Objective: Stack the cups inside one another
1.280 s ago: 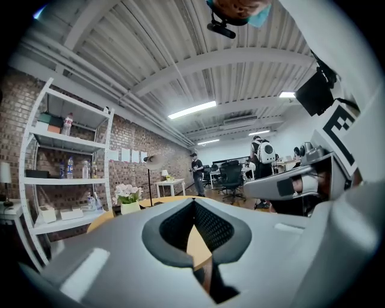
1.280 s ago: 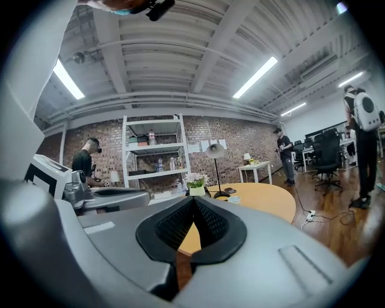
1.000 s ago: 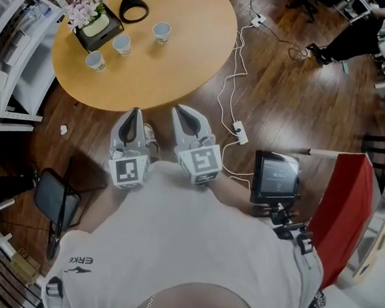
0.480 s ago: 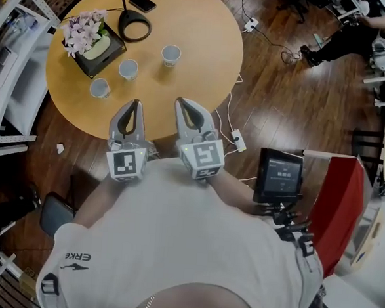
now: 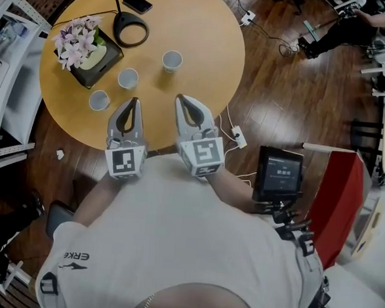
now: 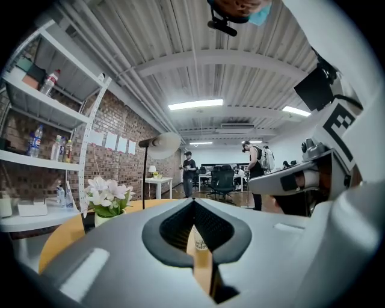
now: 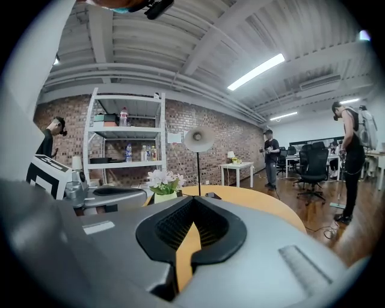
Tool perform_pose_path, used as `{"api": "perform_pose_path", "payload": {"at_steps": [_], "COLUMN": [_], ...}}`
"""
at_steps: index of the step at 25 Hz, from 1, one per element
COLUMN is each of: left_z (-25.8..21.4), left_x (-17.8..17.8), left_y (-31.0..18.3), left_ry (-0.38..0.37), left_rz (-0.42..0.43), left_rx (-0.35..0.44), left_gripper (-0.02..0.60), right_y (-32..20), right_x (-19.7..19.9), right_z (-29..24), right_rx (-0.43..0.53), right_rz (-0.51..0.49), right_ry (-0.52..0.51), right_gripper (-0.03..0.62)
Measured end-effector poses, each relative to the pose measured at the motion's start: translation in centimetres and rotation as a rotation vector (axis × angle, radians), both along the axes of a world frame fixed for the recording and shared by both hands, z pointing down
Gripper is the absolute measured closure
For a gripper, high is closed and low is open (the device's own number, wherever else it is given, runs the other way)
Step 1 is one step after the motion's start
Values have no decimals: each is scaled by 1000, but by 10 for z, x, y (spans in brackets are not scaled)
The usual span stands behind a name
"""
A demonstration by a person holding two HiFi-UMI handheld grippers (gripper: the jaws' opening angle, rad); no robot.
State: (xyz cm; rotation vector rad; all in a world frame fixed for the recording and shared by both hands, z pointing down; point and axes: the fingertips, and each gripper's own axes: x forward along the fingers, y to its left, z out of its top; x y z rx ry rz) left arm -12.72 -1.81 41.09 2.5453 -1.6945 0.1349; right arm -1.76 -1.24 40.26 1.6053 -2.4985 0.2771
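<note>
Three small pale cups stand apart on the round wooden table [image 5: 207,39]: one at the left [image 5: 99,100], one in the middle [image 5: 127,78], one at the right [image 5: 172,60]. My left gripper [image 5: 133,102] hovers over the table's near edge, just right of the left cup, jaws shut and empty. My right gripper [image 5: 183,100] is beside it, below the right cup, also shut on nothing. In the left gripper view a cup [image 6: 199,239] shows through the slit between the closed jaws. The right gripper view shows only tabletop [image 7: 264,204] ahead.
A dark box of pale flowers [image 5: 78,43] sits at the table's left, with a desk lamp base [image 5: 130,27] and a phone [image 5: 137,3] behind the cups. White shelving [image 5: 7,71] stands left. Cables and a power strip [image 5: 238,135] lie on the floor at right, near a monitor [image 5: 278,176].
Both grippers have come forward from short of the table to over its near edge, still shut. The table and cups now lie closer in the head view.
</note>
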Motion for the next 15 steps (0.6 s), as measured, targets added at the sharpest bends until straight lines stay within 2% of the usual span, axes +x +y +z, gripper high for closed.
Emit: {"api": "perform_pose_path", "payload": {"at_steps": [6,15], "left_z": [5,19], "left_x": [18,49], "left_y": [-20,-47], "left_ry": [-7,-35], "left_rz": [-34,-82], "left_rx": [5,-64], "left_gripper": [580,580], "right_y": [-22,-59], "right_x": [19,47], "right_z": [0,14], "right_rx": [-11,-53], "right_rz": [-24,-74], "right_ry": [-14,-14], "right_gripper": [580,580]}}
